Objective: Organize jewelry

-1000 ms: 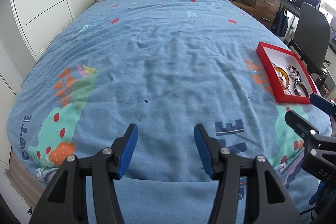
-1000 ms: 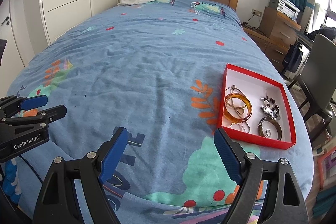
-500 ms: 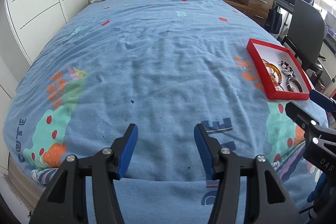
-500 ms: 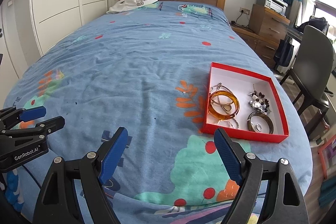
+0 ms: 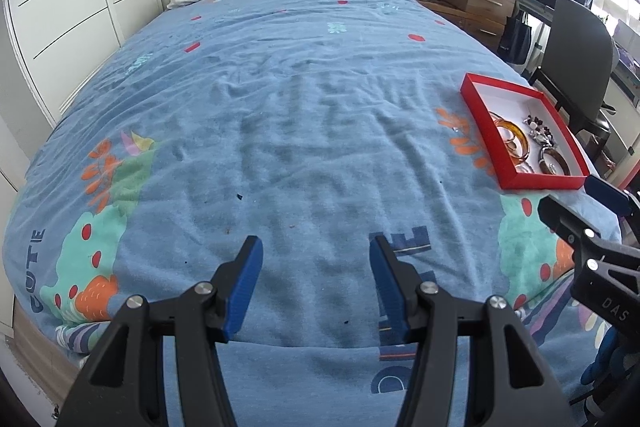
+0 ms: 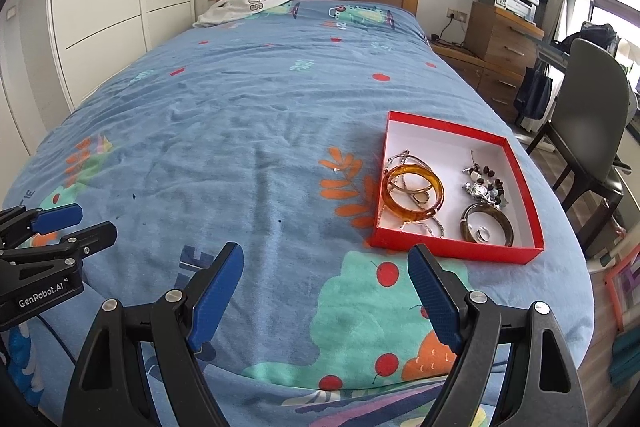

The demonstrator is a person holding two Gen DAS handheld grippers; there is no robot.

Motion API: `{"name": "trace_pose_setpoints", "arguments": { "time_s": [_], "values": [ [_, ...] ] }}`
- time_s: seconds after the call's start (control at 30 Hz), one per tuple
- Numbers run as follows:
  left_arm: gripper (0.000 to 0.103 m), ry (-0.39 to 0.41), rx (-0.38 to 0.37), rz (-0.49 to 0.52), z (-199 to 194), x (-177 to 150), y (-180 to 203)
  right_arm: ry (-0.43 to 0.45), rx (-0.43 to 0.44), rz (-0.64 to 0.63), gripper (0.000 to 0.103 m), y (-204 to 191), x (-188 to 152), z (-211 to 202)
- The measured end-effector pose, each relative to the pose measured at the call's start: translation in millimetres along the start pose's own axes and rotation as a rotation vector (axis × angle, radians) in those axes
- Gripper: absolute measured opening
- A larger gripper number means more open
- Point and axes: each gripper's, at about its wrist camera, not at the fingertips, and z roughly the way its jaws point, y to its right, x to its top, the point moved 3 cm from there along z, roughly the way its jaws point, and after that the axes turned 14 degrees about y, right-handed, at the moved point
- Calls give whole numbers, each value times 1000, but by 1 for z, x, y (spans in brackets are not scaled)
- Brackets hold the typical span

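A red box (image 6: pixel 456 251) with a white inside lies on the blue blanket at the right. In it are an amber bangle (image 6: pixel 414 193), a dark bangle (image 6: pixel 486 229) around a ring, a beaded piece (image 6: pixel 484 187) and silver chains (image 6: pixel 406 161). My right gripper (image 6: pixel 326 255) hovers open just short of the box's near left corner, with nothing between its fingers. My left gripper (image 5: pixel 316 251) is open over bare blanket, well left of the box (image 5: pixel 540 183). A small silvery item (image 6: pixel 336 170) lies on the blanket left of the box.
A white garment (image 6: pixel 240 7) lies by the wooden headboard. White wardrobe doors (image 6: pixel 100 7) run along the left. To the right of the bed stand a grey chair (image 6: pixel 592 99) and wooden drawers (image 6: pixel 500 39) with a printer.
The right gripper has shifted slightly, so the box sits a little further left and higher in its view. Both grippers stay open and the left has hardly moved.
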Motion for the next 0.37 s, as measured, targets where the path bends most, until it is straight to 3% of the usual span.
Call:
{"name": "trace_pose_setpoints", "arguments": {
  "time_s": [0.37],
  "values": [
    [54,5,4,1,0,0,1,-7,-20,18,83,9,-4,0]
  ]
}}
